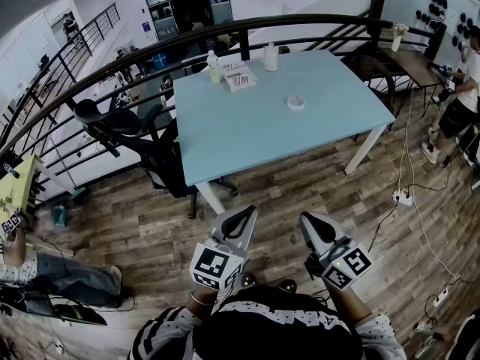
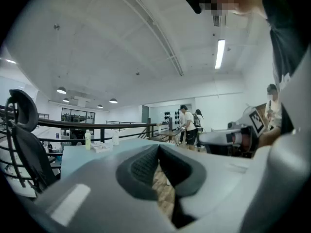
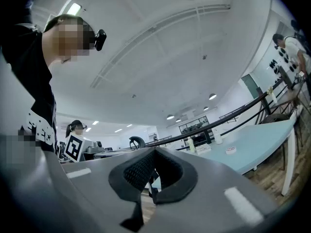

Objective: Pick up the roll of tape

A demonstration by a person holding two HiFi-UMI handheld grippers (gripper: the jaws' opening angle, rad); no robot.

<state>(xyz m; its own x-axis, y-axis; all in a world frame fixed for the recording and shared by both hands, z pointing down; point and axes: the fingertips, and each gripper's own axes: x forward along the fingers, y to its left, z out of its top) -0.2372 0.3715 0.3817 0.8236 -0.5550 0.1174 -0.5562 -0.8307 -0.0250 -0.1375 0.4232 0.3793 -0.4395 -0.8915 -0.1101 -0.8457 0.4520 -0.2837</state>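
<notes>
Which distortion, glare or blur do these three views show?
Head view: fisheye bends the black railing into an arc, yet the roll of tape is sharp. Left gripper view: the ceiling lamp glares. Both gripper views: dark rounded corners.

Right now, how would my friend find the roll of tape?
Find the big light blue table by the black railing. The roll of tape lies alone toward its right half. It is a small flat white ring, while the bottles and packets stand together along the far edge.
</notes>
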